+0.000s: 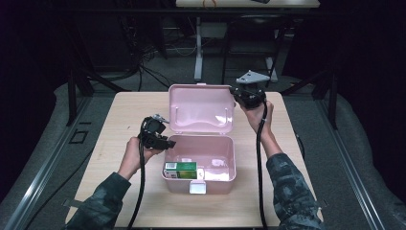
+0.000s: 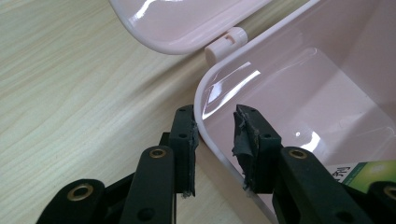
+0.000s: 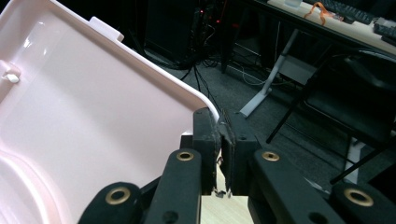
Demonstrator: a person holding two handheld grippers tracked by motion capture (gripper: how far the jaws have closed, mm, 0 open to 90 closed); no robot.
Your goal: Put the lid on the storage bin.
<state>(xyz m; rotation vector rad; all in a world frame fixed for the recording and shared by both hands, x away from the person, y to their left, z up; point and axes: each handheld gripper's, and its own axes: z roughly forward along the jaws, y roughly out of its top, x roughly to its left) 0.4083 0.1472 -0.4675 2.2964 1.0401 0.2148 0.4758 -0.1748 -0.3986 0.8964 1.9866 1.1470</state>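
At a pale wooden table [image 1: 124, 120], seen from the high view, a person in camouflage sleeves works a pink box [image 1: 201, 167] with 2 grippers. The left gripper [image 1: 167, 143] sits at the box's left rim, near the back corner. The right gripper [image 1: 235, 92] meets the top right corner of the raised lid [image 1: 201, 109], a grey plate riding above it. Inside the box, a green and white carton [image 1: 180, 169] lies against the front wall, and a white latch [image 1: 197, 187] hangs from the front.

In the left gripper view, the left gripper [image 2: 215, 140] straddles the box's [image 2: 299, 84] rim: 1 jaw stands outside the wall, touching it, and the other stands inside, with a gap between its pad and the wall, so the grip is not clenched on the rim. Ahead of the jaws is a white hinge [image 2: 226, 43] and the lid's [image 2: 177, 23] lower edge; the carton [image 2: 369, 170] peeks in just right of the inside jaw.

In the right gripper view, the right gripper [image 3: 220, 126] is clenched on the lid's [image 3: 84, 130] rounded corner, the rim pinched between the 2 pads. The lid spreads away left of the jaws; dark floor and table legs lie beyond
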